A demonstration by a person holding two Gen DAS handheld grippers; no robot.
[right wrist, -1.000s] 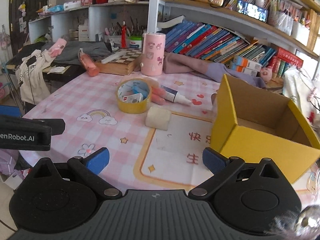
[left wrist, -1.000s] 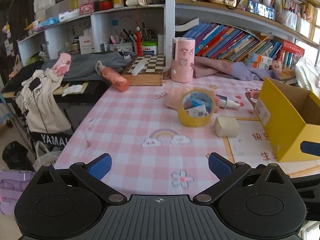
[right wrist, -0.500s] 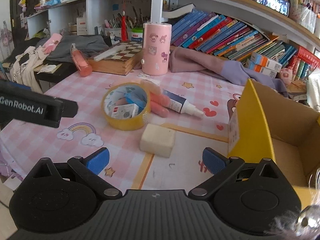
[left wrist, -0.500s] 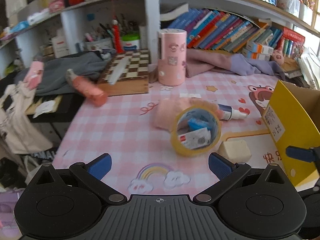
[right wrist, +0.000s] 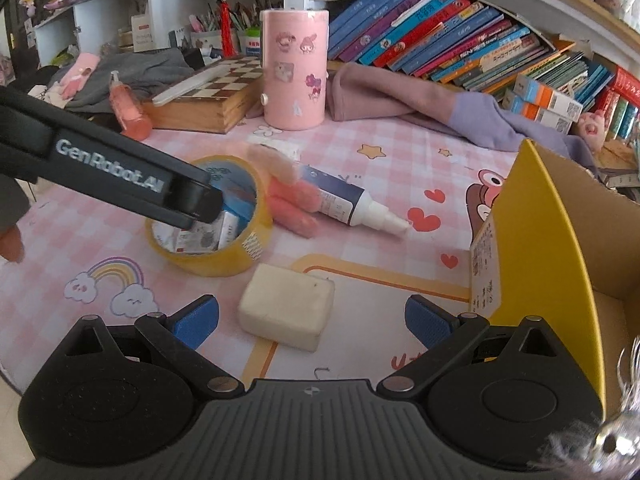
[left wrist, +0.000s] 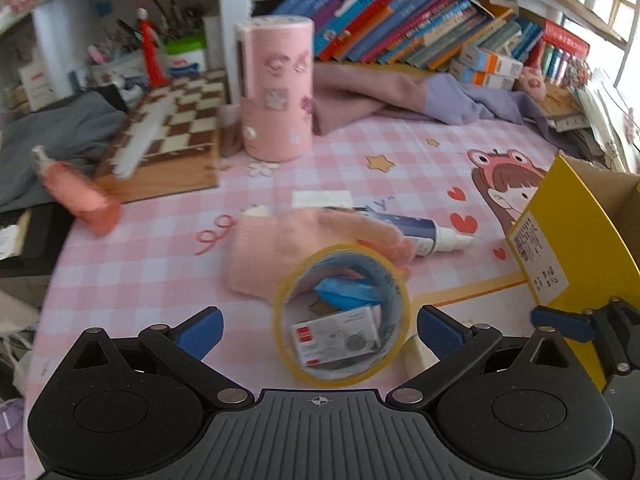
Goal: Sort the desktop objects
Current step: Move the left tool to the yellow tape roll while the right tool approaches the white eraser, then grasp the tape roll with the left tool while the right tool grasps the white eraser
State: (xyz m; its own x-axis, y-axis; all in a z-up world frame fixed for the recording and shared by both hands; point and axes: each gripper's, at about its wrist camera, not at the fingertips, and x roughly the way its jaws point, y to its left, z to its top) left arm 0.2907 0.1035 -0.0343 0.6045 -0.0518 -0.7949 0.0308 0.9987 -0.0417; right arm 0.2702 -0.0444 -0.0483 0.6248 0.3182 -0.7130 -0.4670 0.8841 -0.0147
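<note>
A yellow tape roll [left wrist: 402, 308] lies on the pink checked tablecloth, with a small white box [left wrist: 336, 338] and a blue item inside it. My left gripper [left wrist: 320, 326] is open, one fingertip on either side of the roll. In the right wrist view one of the left gripper's fingers [right wrist: 120, 176] reaches over the tape roll [right wrist: 224, 258]. A cream eraser block [right wrist: 286, 312] sits just ahead of my open right gripper [right wrist: 312, 320], between its blue tips. A pink glove [right wrist: 292, 204] and a glue bottle [right wrist: 344, 200] lie behind the roll.
An open yellow cardboard box [right wrist: 536, 240] stands at the right. Further back are a pink cylinder [right wrist: 294, 68], a chessboard box [right wrist: 216, 88], a pink spray bottle [right wrist: 128, 112], purple cloth [right wrist: 420, 108] and shelves of books. A person's hand [right wrist: 10, 240] shows at the left edge.
Both grippers have moved forward over the table and stayed open. The left closed in on the tape roll, the right on the eraser block.
</note>
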